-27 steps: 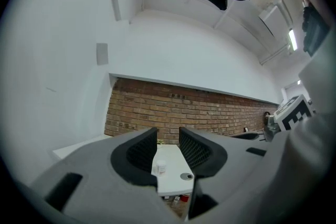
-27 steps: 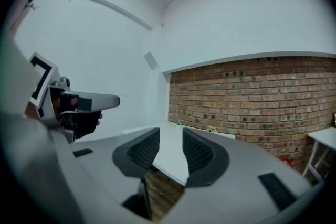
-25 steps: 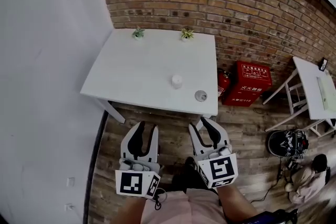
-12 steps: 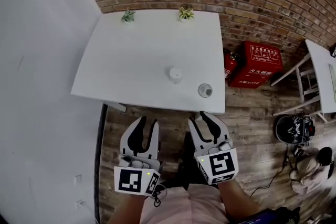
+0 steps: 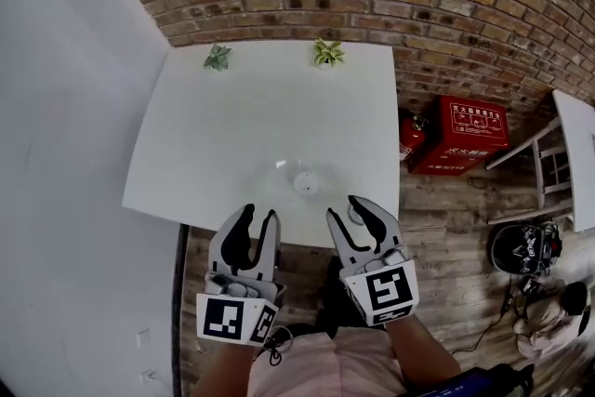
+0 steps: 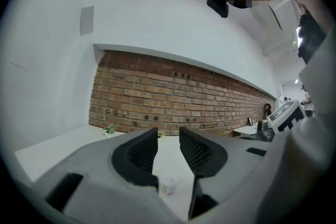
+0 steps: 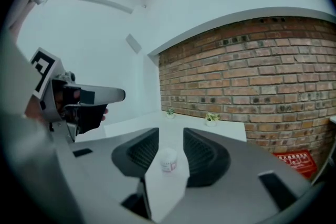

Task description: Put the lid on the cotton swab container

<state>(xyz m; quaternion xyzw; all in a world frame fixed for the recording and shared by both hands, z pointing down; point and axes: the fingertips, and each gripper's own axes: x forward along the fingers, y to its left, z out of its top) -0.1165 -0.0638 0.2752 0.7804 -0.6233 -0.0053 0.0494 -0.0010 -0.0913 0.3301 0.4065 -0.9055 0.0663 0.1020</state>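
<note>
In the head view, the cotton swab container (image 5: 305, 182) stands near the front edge of the white table (image 5: 209, 139), just ahead of the left gripper (image 5: 258, 217) and the right gripper (image 5: 348, 213). In the left gripper view, the jaws stand apart and empty, having just opened a little, and the container shows low in the gap, out on the table. In the right gripper view, the jaws are likewise apart, empty and just opened a little, with the container framed between them but untouched.

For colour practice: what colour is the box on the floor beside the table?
Red box, clearest in the head view.
</note>
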